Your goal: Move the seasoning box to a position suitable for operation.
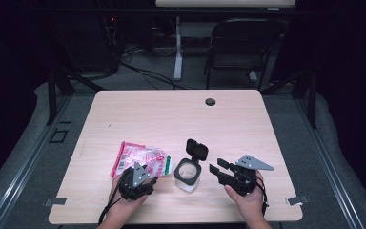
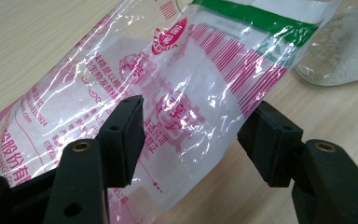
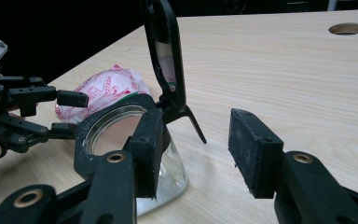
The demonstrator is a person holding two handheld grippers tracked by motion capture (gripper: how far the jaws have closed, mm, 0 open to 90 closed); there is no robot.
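Low in the high view, the table (image 1: 181, 114) carries a crinkled pink-printed bag (image 1: 140, 160) at left of centre and a glass jar (image 1: 188, 174) beside it, black lid (image 1: 197, 149) flipped up, likely ready for filling. The left gripper (image 2: 191, 133) straddles the bag, jaws apart; the right gripper (image 3: 193, 151) waits beside the jar, jaws apart. The bag's print is too blurred to read.

A light wooden table (image 1: 171, 114) has a round hole (image 1: 210, 101) near its far edge. Behind it stand a dark folding chair (image 1: 240, 45) and a white post (image 1: 178, 47); cables (image 1: 143, 71) lie on the floor.
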